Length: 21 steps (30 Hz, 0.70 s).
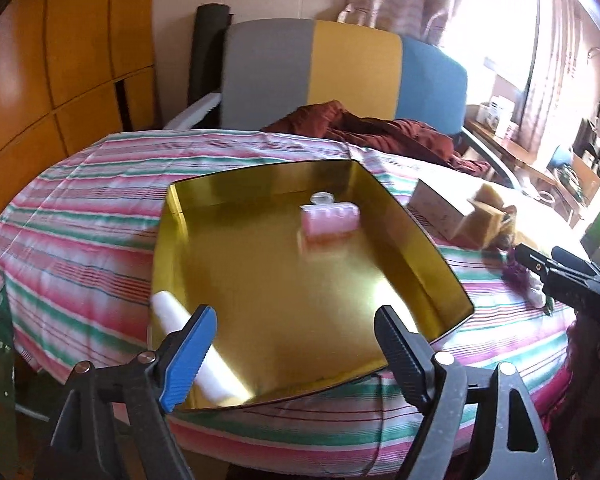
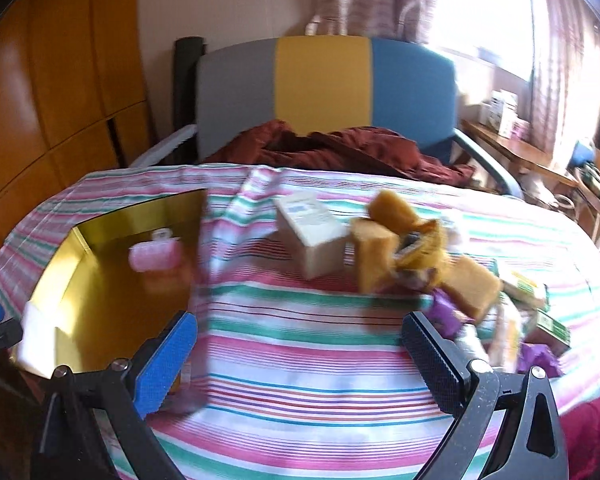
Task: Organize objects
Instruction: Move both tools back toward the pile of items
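Gold tray (image 1: 260, 280) is seen in the middle of the left wrist view, set on the striped cloth (image 1: 80, 220). A pink clip (image 1: 330, 220) lies inside it near the far wall. A white tube (image 1: 188, 344) is leaned over its near left rim. The left gripper (image 1: 294, 344) is spread wide with nothing held. The right gripper (image 2: 300, 360) is spread wide too, over bare cloth, with a pile of small boxes (image 2: 412, 256) seen at middle right.

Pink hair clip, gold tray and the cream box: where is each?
Pink hair clip (image 1: 329, 219), left wrist view, middle of its body.
Gold tray (image 1: 260, 288), left wrist view, bare floor.
Cream box (image 2: 314, 236), right wrist view, top edge.
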Motion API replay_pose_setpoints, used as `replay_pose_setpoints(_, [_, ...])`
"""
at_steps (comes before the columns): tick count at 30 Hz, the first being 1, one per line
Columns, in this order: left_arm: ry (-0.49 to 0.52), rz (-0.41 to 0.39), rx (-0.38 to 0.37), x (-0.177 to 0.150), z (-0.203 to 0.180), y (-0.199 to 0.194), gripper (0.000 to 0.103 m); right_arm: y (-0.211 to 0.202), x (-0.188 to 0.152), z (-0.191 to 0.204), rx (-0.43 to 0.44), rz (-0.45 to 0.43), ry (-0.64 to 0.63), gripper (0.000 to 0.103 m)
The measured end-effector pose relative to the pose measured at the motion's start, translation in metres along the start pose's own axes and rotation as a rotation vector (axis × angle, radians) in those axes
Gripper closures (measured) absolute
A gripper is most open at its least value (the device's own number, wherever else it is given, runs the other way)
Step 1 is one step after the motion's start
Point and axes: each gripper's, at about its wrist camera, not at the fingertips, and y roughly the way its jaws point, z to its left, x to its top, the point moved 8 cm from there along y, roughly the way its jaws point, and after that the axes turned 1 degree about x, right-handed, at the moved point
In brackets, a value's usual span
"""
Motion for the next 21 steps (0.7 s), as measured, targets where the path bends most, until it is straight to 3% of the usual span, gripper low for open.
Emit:
replay_pose_setpoints(5, [0.030,0.011,-0.056,0.005,-0.023,0.005,0.012,-0.004,0.003,-0.042,-0.070,-0.004,0.028,0.000])
replay_pose_setpoints(9, [0.063,0.031,-0.082,0.006,-0.041,0.011,0.011,-0.007,0.008,-0.076,-0.112,0.001,0.057,0.000])
replay_pose_setpoints(13, [0.100,0.047,-0.103,0.005,-0.058,0.015,0.000,-0.012,0.013,-0.111,-0.158,0.001,0.091,0.000])
replay_pose_setpoints(21, [0.150,0.047,-0.168,0.012,-0.092,0.016,0.000,-0.034,0.042,-0.205,-0.282,-0.082,0.228,0.000])
